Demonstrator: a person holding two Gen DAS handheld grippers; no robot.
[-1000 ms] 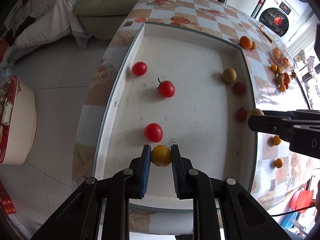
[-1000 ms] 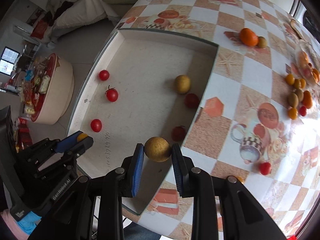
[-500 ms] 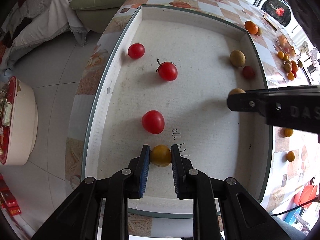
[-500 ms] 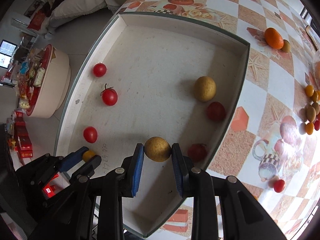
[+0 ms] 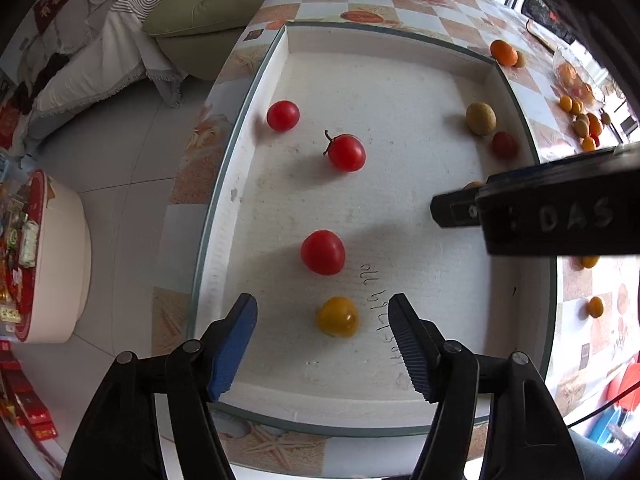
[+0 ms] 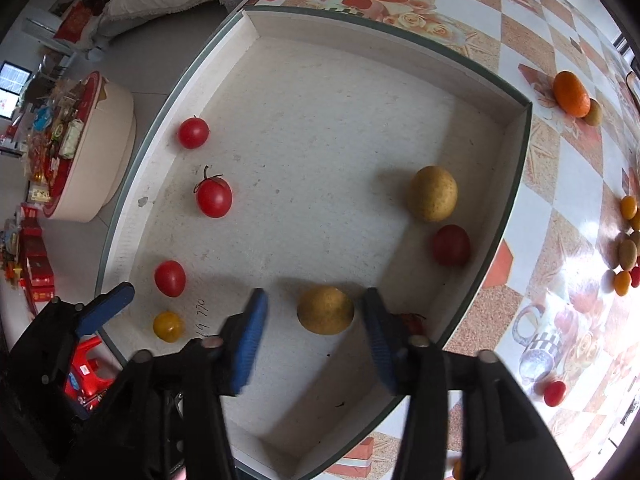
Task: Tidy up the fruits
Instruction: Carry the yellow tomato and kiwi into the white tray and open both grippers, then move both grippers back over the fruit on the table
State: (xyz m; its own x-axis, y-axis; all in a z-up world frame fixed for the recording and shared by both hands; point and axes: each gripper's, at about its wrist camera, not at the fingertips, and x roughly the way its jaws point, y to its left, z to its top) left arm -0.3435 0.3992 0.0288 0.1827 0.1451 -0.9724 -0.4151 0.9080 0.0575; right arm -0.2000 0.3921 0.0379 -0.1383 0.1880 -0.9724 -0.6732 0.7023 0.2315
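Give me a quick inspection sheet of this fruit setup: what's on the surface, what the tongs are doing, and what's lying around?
Surface: white tray set on a table with a checkered fruit-print cloth.
Job's things: in the tray, a yellow tomato, three bright red tomatoes, e.g., two brown round fruits, e.g., and darker red ones by the right wall.
Clutter: an orange and small loose fruits on the cloth.
Grippers: left tongs open around the yellow tomato, not touching; right tongs open around a brown fruit.
Cables: a dark cable at the table's edge.
Surroundings: sofa with cushions, tiled floor, round snack table.
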